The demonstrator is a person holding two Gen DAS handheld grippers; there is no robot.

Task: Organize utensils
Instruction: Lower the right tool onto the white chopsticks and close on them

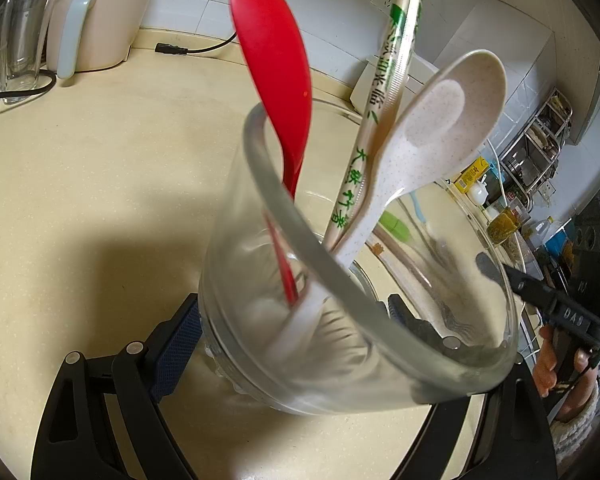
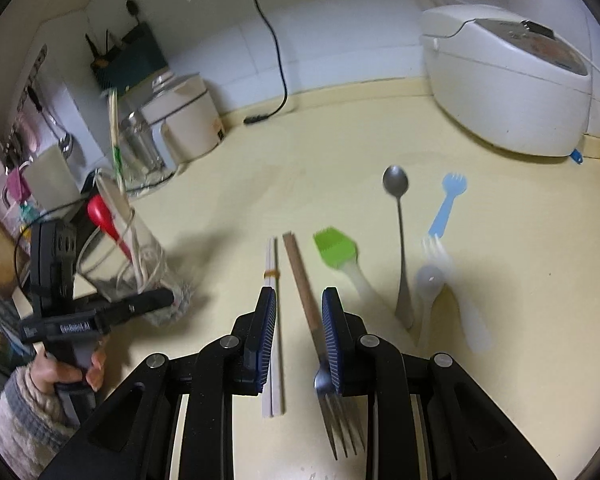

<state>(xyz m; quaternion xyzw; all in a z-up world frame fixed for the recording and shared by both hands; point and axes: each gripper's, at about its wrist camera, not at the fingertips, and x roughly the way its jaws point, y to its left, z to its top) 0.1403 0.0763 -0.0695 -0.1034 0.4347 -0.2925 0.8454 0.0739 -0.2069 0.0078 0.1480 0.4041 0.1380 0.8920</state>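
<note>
The big glass cup (image 1: 339,300) was held by the left gripper (image 1: 300,320), whose two pads pressed on its sides low down. The cup leaned over, and in it stood a red spoon (image 1: 272,60), a speckled white spoon (image 1: 431,120) and a wrapped pair of chopsticks (image 1: 383,92). I think the cup could slip or tip more, because glass is smooth and the tall things inside made it top-heavy. Then they could fall out onto the counter (image 2: 339,140).

The right gripper (image 2: 298,336) was partly open and held nothing. It hung low over the counter, with the fork (image 2: 323,360) with a brown handle between its pads and the white chopsticks (image 2: 274,320) just by its left pad. I think it could grab both at once, or push the fork away, since they lay so close. The picture was a bit blurry there, so a fast grab could miss.

More things waited on the counter to the right: a green brush (image 2: 335,248), a metal spoon (image 2: 397,216), a blue fork (image 2: 445,208), and a clear fork (image 2: 455,280) and clear spoon (image 2: 429,284) touching each other.

The chopstick wrapper had green Chinese writing. The left gripper's side, in the right view, had small letters too blurry to read surely. The right gripper's side (image 1: 571,312), in the left view, showed letters like "DAS".
</note>
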